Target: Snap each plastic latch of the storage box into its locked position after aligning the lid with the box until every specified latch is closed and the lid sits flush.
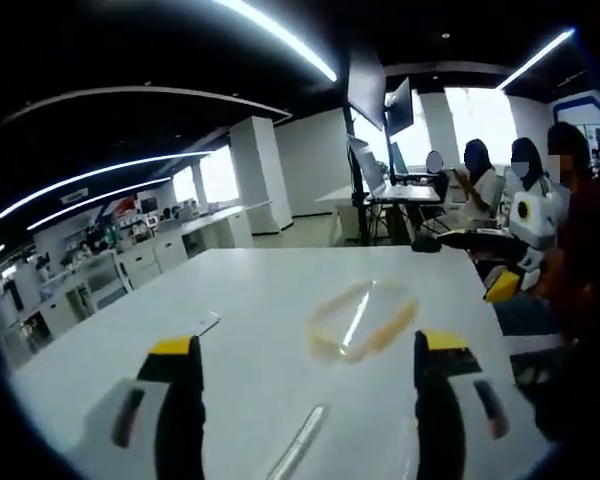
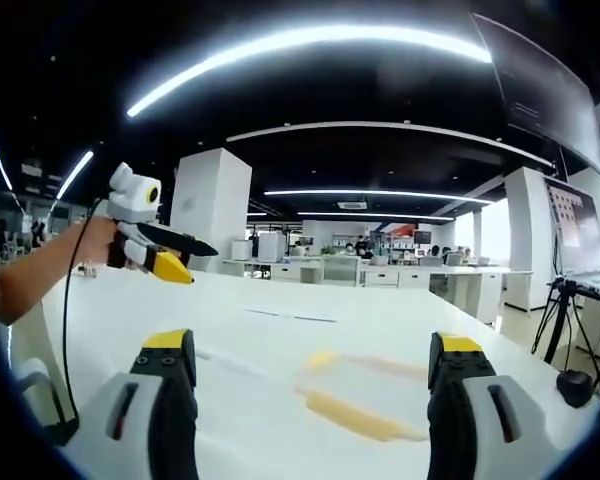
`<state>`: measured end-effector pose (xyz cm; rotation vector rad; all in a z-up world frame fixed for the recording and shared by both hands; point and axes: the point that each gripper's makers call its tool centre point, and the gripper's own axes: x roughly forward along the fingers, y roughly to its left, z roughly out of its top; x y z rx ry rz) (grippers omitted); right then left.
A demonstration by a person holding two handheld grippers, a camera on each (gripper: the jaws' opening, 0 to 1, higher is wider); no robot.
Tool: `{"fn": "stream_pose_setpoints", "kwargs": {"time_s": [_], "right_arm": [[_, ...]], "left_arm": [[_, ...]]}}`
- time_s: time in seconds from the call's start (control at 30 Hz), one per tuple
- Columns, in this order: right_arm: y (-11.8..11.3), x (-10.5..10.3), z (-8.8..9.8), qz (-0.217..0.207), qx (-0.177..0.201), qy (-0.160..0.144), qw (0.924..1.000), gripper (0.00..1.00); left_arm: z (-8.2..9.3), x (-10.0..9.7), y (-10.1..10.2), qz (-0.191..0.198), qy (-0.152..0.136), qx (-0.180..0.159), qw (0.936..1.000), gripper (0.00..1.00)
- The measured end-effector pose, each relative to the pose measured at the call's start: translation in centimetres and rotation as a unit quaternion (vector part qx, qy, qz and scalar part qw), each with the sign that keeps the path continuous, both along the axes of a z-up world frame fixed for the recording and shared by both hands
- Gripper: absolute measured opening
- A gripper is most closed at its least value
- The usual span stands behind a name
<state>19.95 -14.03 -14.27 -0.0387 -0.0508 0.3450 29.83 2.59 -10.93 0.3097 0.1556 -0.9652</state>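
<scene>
Both grippers hang above a big white desk in an open office. In the left gripper view the left gripper has its two yellow-tipped fingers spread wide apart with nothing between them. Ahead of them, toward the far right part of the desk, lies a pale, see-through ring-like shape with a yellowish rim; it may be the storage box's lid or the box itself, but it is too blurred to tell which, and no latch can be made out. A small flat card-like thing lies on the desk nearer the left edge. At the desk's far right corner the right gripper comes into that view, white with a yellow tip, held by a person in dark red. Behind, several people sit by a monitor on a stand.

In the right gripper view the right gripper also has its fingers well apart and empty. Between and just beyond them on the desk are smeared yellowish streaks, the same blurred plastic thing. At the left, a bare forearm holds the left gripper above the desk's far left side, its dark and yellow fingers slightly parted. White pillars and counters stand in the background under long ceiling lights.
</scene>
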Motion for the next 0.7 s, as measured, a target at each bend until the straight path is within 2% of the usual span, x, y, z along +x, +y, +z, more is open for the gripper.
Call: {"fn": "stream_pose_setpoints", "kwargs": {"time_s": [0.37, 0.7], "right_arm": [[-0.5, 0.6, -0.1, 0.001, 0.0, -0.002, 1.0, 0.99], [-0.4, 1.3, -0.7, -0.002, -0.001, 0.01, 1.0, 0.99]], "left_arm": [[-0.1, 1.2, -0.9, -0.01, -0.006, -0.003, 0.9999, 0.78], [-1.3, 2.4, -2.1, -0.03, 0.003, 0.023, 0.9993, 0.75]]}}
